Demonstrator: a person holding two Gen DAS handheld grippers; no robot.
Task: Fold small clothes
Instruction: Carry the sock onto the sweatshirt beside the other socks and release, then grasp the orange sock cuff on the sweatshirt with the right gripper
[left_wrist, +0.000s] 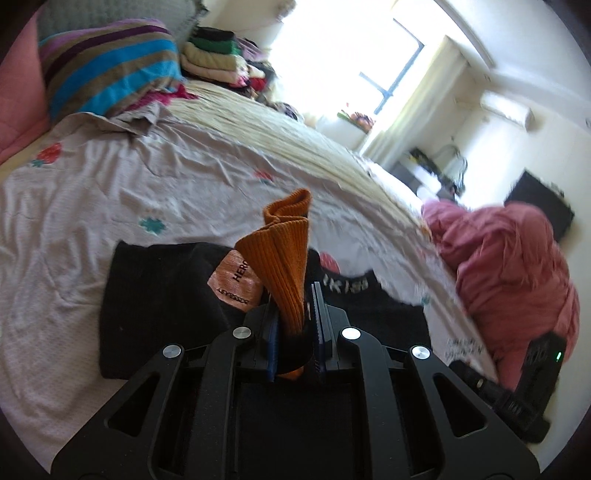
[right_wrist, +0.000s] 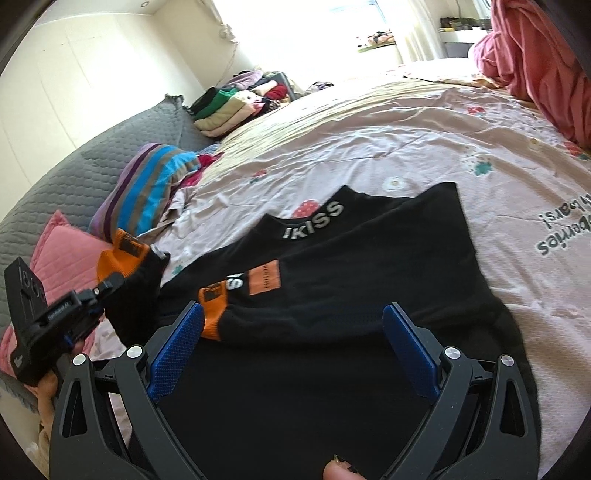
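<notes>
Black top (right_wrist: 332, 266) lies flat on the floral bedsheet (right_wrist: 369, 147) | left gripper (left_wrist: 293, 314) pinches its orange cuff (left_wrist: 280, 251), lifted off the sheet | right gripper (right_wrist: 291, 354) gapes wide over the top's near edge

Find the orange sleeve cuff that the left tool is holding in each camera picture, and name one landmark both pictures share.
Left wrist view: the orange cuff stands up at centre, clamped in the left tool.
Right wrist view: it is at the left edge, above the left tool, which grips the black sleeve just below it.
Shared landmark: the striped pillow.
</notes>
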